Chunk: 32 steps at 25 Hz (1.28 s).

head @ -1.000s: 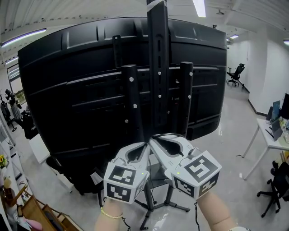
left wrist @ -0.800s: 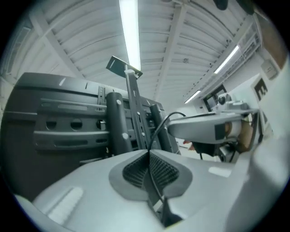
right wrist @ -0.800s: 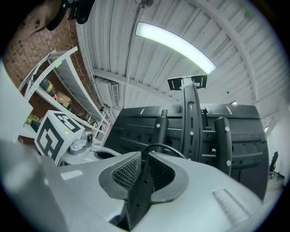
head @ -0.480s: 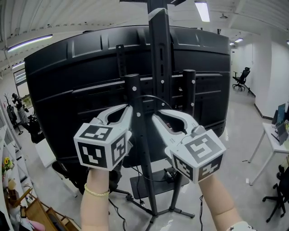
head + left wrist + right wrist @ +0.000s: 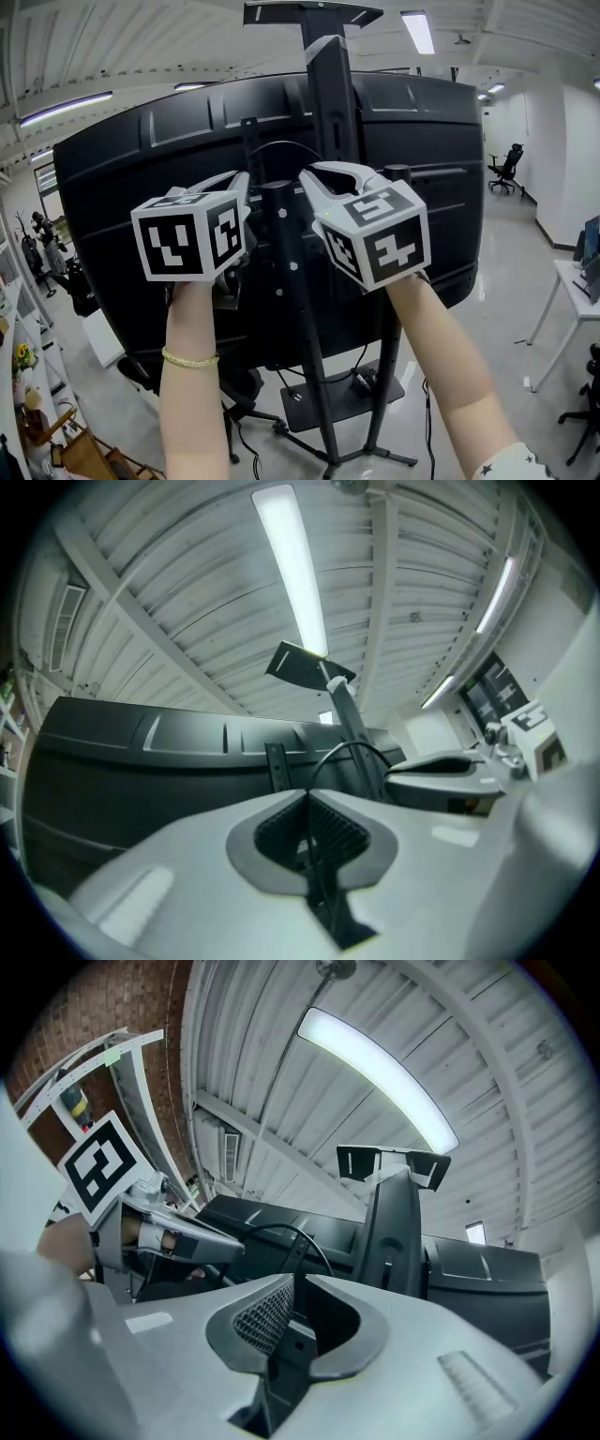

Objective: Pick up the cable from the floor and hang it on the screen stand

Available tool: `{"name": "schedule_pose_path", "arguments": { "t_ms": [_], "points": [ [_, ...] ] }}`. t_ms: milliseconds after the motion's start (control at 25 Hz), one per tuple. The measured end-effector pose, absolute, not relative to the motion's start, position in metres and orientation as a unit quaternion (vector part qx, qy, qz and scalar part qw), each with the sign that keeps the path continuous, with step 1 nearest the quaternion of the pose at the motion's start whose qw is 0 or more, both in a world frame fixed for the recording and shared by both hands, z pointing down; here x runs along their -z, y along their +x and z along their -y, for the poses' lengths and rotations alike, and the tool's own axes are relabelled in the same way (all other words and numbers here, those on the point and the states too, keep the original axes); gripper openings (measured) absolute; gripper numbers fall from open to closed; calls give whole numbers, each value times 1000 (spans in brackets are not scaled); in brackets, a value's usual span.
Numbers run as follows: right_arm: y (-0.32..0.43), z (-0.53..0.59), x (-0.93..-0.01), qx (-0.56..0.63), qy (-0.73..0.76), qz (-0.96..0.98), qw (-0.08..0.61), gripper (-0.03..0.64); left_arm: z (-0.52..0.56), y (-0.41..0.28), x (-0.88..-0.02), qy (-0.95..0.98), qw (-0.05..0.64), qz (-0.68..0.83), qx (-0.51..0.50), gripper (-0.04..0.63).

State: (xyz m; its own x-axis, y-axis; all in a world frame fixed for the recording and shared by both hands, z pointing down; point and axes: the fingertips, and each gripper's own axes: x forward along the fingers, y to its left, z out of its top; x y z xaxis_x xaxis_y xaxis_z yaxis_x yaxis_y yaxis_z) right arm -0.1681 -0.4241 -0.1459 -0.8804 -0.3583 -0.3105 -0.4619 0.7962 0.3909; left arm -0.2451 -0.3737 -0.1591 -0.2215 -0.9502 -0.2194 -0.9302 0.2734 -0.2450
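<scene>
A thin black cable (image 5: pixel 281 143) arcs between my two grippers, just above the top of the left bracket post (image 5: pixel 283 253) of the screen stand (image 5: pixel 330 112). My left gripper (image 5: pixel 246 178) is shut on the cable; in the left gripper view the cable (image 5: pixel 349 746) runs out of its jaws (image 5: pixel 307 794) and loops toward the other gripper. My right gripper (image 5: pixel 307 173) holds the arc's other end. Its jaws (image 5: pixel 293 1279) are closing, almost together, with the cable (image 5: pixel 291 1228) reaching their tip. The big black screen (image 5: pixel 141 216) shows its back behind both.
The stand's base (image 5: pixel 352 398) sits on the grey floor far below my arms. An office chair (image 5: pixel 511 164) stands far right. A white desk (image 5: pixel 574 281) is at the right edge. A shelf with clutter (image 5: pixel 42 422) is at the lower left.
Both grippers rose from low before the stand to the top of the bracket posts and moved apart. The cable now shows as an arc between them.
</scene>
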Motion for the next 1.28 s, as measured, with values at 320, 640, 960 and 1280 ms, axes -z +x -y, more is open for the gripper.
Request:
{"name": "schedule_pose_path", "arguments": {
  "t_ms": [320,640,960,1280],
  "points": [
    [-202,462,135,-225,-241,-941,73,25,401,-276,131,-601,108,-791,35,11],
    [-203,463,101,-207,-231,-948,71,12,398,-265,110,-588,119,-798,61,12],
    [-195,457,58,-198,-219,-954,58,14,384,-274,73,-604,81,-793,6,17],
    [-164,425,4,-167,-209,-960,82,14,353,-224,2,-644,88,-760,-17,106]
  ]
}}
